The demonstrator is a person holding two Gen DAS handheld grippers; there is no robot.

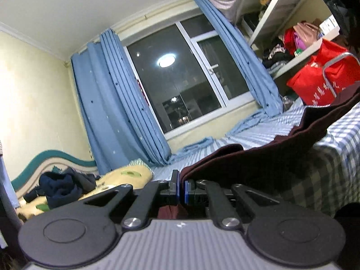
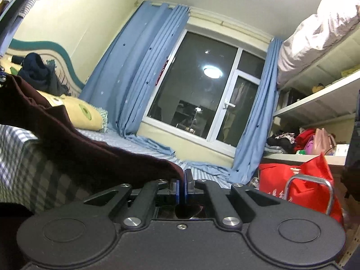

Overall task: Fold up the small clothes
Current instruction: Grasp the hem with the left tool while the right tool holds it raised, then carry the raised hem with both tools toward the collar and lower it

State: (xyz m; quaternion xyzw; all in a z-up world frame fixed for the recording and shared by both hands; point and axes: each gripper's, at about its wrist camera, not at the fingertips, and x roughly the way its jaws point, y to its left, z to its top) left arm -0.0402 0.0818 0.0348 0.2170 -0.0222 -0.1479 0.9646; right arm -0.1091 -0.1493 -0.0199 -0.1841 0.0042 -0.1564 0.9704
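Item: maroon garment [image 1: 258, 157], dark, soft, of middling weight by its drape. It is held up over the near edge of the checked bed sheet [image 1: 337, 139], spanned between two claws; part of it is draped on the bed top, part hangs toward the bed's side.

Left gripper [image 1: 181, 186]: jaws are brought nearly together, blue pads a sliver apart, with maroon cloth seen pinched between and behind them. One corner or hem of the garment is judged to be held here.

Right gripper [image 2: 181, 185]: jaws are likewise closed to a narrow gap; the garment's edge is met at the left pad, and dark cloth is seen behind the jaws. A grip on the opposite corner is judged likely.

Step in hand, as judged: the held edge is being carried for a fold. For a clean result, both corners are to be kept level and the cloth lightly taut between them, then laid flat onto the sheet toward the window [image 2: 202, 94], so that hem is matched to hem before release.

Edges and room, relative to the bed: open sheet is offered between the garment and the window-side curtains [image 1: 126, 103], whose hems are pooled on the mattress. A yellow pillow [image 2: 83, 112] and dark clothes pile [image 1: 60, 186] are placed at the headboard end. A red bag [image 2: 299, 180] and shelves [image 2: 315, 112] are stood beyond the foot end, well apart.
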